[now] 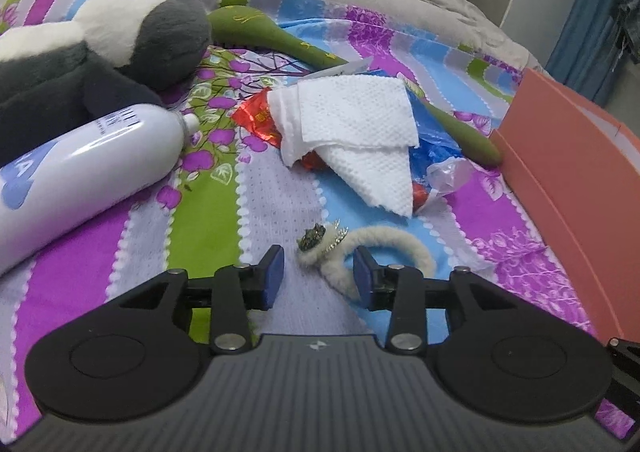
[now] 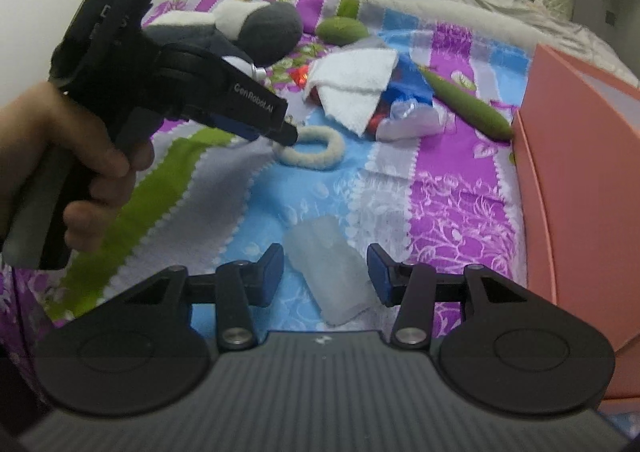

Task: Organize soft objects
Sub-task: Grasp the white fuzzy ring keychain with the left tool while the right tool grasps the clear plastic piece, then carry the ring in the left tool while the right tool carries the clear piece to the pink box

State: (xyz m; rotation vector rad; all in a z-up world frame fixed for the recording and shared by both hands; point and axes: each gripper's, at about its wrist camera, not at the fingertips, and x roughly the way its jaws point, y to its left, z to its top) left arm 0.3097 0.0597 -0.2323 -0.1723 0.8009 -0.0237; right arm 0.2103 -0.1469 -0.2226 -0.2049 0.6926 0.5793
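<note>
A fuzzy cream hair ring [image 1: 404, 248] with a small dark ornament lies on the striped bedspread [image 1: 208, 244]. My left gripper [image 1: 319, 278] is open over it: the ring's near-left arc lies between the pads and the right finger sits inside the loop. In the right wrist view the left gripper [image 2: 291, 135] points down at the hair ring [image 2: 316, 149], held by a person's hand [image 2: 84, 159]. My right gripper [image 2: 326, 274] is open around a translucent whitish soft block [image 2: 328, 276], with narrow gaps at both pads. A grey-and-white plush toy [image 1: 120, 31] lies at the far left.
A white bottle [image 1: 80, 171] lies left. A folded paper towel [image 1: 352, 123] covers red wrappers [image 1: 256, 115] and a blue plastic bag [image 1: 438, 139]. Green soft sticks [image 1: 280, 37] lie beyond. A salmon box [image 1: 568, 155] stands along the right edge. Dark clothes sit at the headboard.
</note>
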